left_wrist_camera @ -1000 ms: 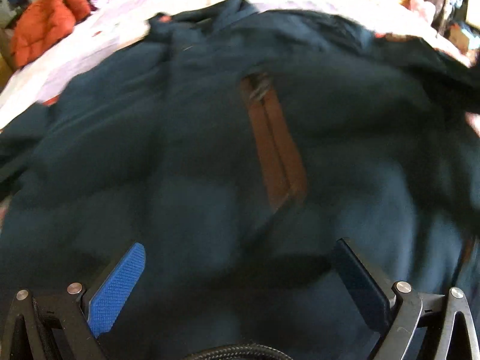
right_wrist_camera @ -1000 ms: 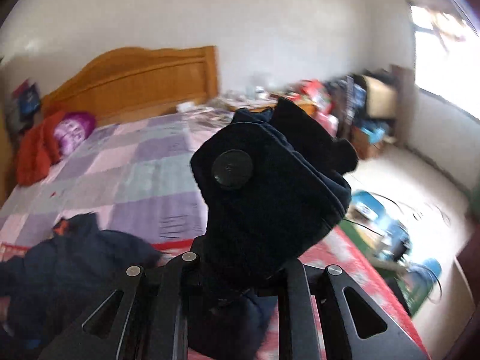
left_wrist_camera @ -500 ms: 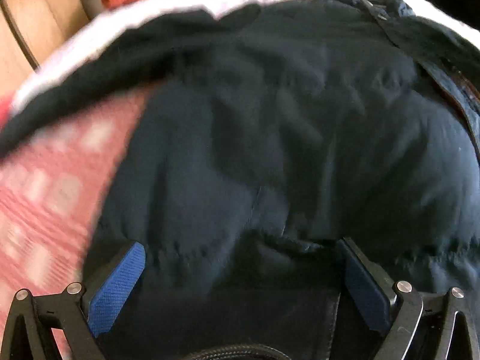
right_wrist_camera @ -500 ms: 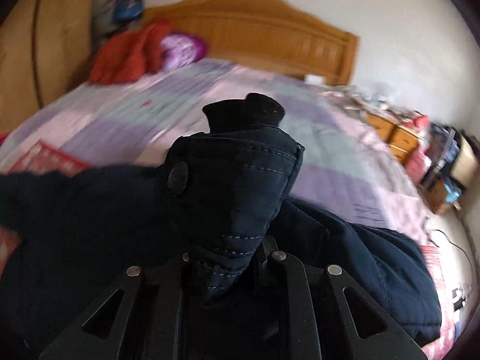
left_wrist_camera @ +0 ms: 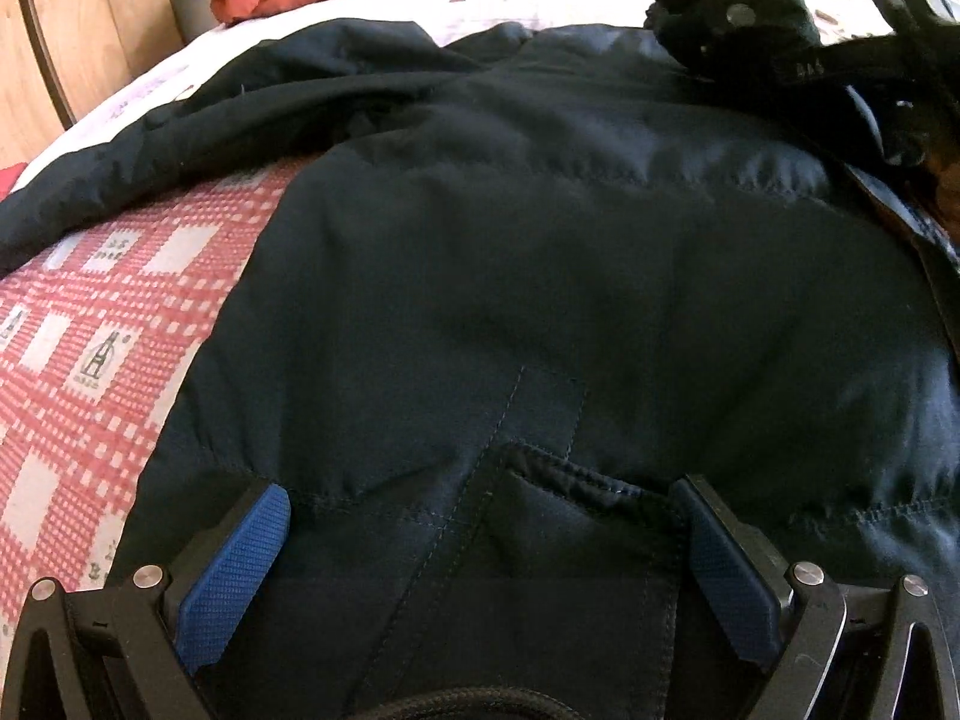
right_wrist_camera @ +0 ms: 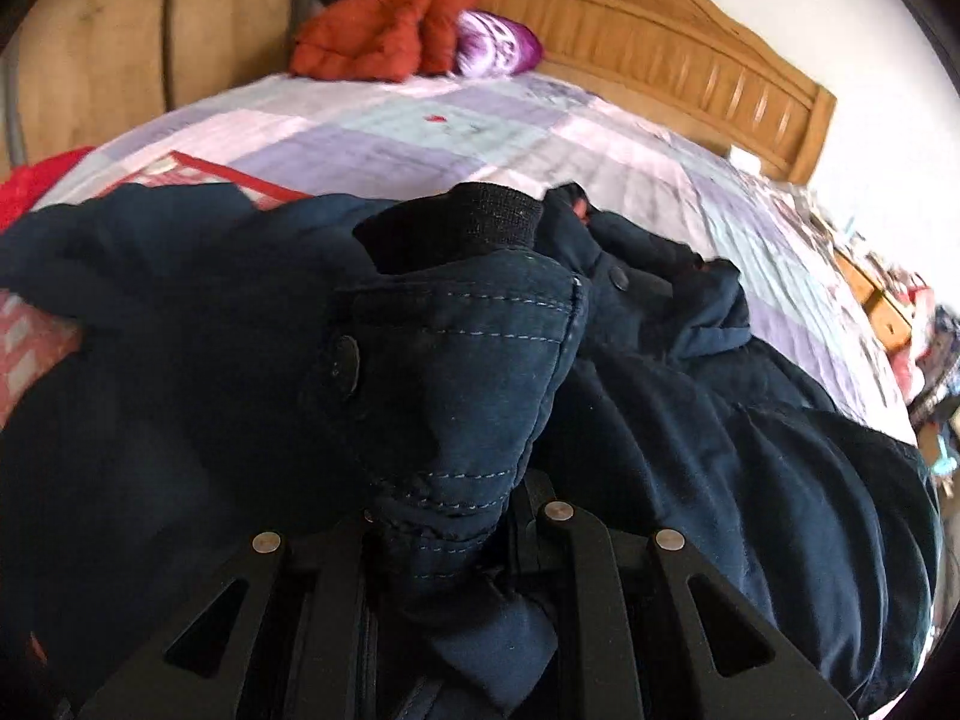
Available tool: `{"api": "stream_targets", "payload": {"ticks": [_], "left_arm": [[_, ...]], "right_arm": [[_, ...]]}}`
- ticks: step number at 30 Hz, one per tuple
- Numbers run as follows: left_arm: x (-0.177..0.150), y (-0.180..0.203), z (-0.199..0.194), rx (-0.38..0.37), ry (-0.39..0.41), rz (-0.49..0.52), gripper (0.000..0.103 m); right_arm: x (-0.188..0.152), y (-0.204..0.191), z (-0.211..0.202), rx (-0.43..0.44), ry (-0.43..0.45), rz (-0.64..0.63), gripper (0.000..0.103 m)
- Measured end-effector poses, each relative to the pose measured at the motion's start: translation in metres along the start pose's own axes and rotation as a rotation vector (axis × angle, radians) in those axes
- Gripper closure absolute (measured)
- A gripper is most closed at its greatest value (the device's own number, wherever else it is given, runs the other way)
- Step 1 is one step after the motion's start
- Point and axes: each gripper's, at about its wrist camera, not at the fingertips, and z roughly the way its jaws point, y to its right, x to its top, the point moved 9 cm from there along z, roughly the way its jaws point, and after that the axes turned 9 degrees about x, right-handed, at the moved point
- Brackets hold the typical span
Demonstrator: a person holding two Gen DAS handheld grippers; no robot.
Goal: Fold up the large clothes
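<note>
Navy padded jacket (left_wrist_camera: 540, 252) spread across the bed, covering most of the left wrist view; lies partly on a red-and-white checked cloth (left_wrist_camera: 90, 324) and partly on the pale patchwork bedspread (right_wrist_camera: 456, 132). Left gripper (left_wrist_camera: 480, 540) low over the jacket's lower part, jaws wide, blue pads (left_wrist_camera: 231, 576) well apart with a stitched pocket patch (left_wrist_camera: 540, 414) lying flat between them; pads not pressing the fabric. Right gripper (right_wrist_camera: 447, 516) has jaws narrow and clamped on the jacket's sleeve cuff (right_wrist_camera: 456, 360), which bunches up in front of the lens; black ribbed knit end (right_wrist_camera: 462, 225) sticks out past the navy cuff, dark snap button (right_wrist_camera: 346, 363) on its left side. Same cuff with its button shows at top right of the left wrist view (left_wrist_camera: 738, 12), over the jacket's upper body. Collar area (right_wrist_camera: 648, 264) crumpled just beyond the cuff. Orange-red quilted garment (right_wrist_camera: 384, 36) and purple patterned pillow (right_wrist_camera: 498, 48) at the far end against the wooden headboard (right_wrist_camera: 660, 36). Wooden wardrobe panel (right_wrist_camera: 150, 42) at left.
</note>
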Motion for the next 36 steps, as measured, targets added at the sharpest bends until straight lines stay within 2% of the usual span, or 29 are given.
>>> {"api": "stream_targets", "payload": {"ticks": [3,6,10,13,16,20,21,22,23,25,28,31,33,36], "left_arm": [[-0.001,0.0,-0.001,0.003,-0.002,0.002,0.0],[-0.001,0.001,-0.001,0.004,-0.003,0.003,0.0],[-0.001,0.001,0.0,0.011,-0.002,0.006,0.0],[-0.001,0.0,0.0,0.016,0.0,0.009,0.0],[-0.001,0.0,0.0,0.018,0.001,0.012,0.0],[-0.001,0.0,0.0,0.017,0.001,0.011,0.0],[-0.001,0.0,0.0,0.016,-0.001,0.011,0.0],[-0.001,0.0,0.0,0.015,-0.002,0.01,0.0],[-0.001,0.0,0.0,0.013,-0.005,0.009,0.0],[-0.001,-0.001,0.0,0.005,-0.011,0.006,0.0],[0.0,-0.002,0.0,-0.012,-0.034,0.008,0.0],[0.004,-0.002,-0.006,-0.035,-0.057,0.023,0.0],[0.012,-0.002,-0.016,-0.045,-0.04,0.033,0.0],[0.037,0.001,-0.033,-0.061,-0.002,0.054,0.0]], "right_arm": [[-0.016,0.002,0.01,0.012,-0.067,-0.001,0.084],[-0.021,0.006,0.003,0.024,-0.071,0.028,0.083],[-0.022,0.001,0.004,0.002,-0.09,-0.026,0.082],[-0.018,-0.002,-0.003,0.008,-0.059,-0.016,0.082],[-0.025,-0.013,0.007,-0.037,-0.11,-0.084,0.081],[-0.026,-0.018,0.005,-0.069,-0.116,-0.137,0.075],[-0.026,-0.017,0.003,-0.063,-0.121,-0.133,0.073],[-0.025,-0.017,-0.002,-0.048,-0.119,-0.115,0.066],[-0.025,-0.018,-0.008,-0.018,-0.111,-0.089,0.05],[-0.026,-0.024,-0.026,0.055,-0.085,-0.049,0.031],[-0.029,-0.028,-0.066,0.089,-0.021,-0.016,0.028],[-0.038,-0.001,-0.124,0.036,0.081,0.054,0.026],[-0.053,0.036,-0.154,-0.051,0.118,0.125,0.022],[-0.084,0.105,-0.184,-0.216,0.119,0.233,0.02]]}}
